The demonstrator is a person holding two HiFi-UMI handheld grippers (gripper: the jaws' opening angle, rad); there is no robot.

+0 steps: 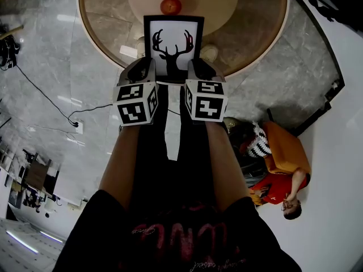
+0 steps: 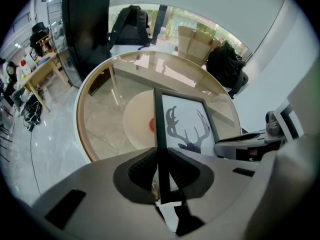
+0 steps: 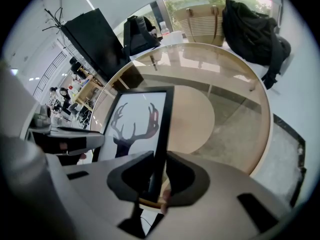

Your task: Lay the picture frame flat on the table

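**Two grips on one picture frame (image 1: 173, 44), held over the worktop (image 1: 255, 33)**

At the left, the left hand-held gripper (image 1: 142, 69) is closed on the frame's left rail. Its own view shows both jaws pressed against that thin black edge, close to the near corner. The frame reaches straight ahead of the jaws, with its long axis pointing away from the person. Its deer print faces up toward the head view, over the near rim of the round glass worktop. I cannot tell whether its far edge touches the glass.

At the right, the right hand-held gripper (image 1: 199, 68) clamps the right rail in the same way, level with its partner, so neither hand is nearer. Laying the frame flat probably means lowering both ends evenly. A small orange ball (image 1: 171, 5) sits just past the frame's far edge.
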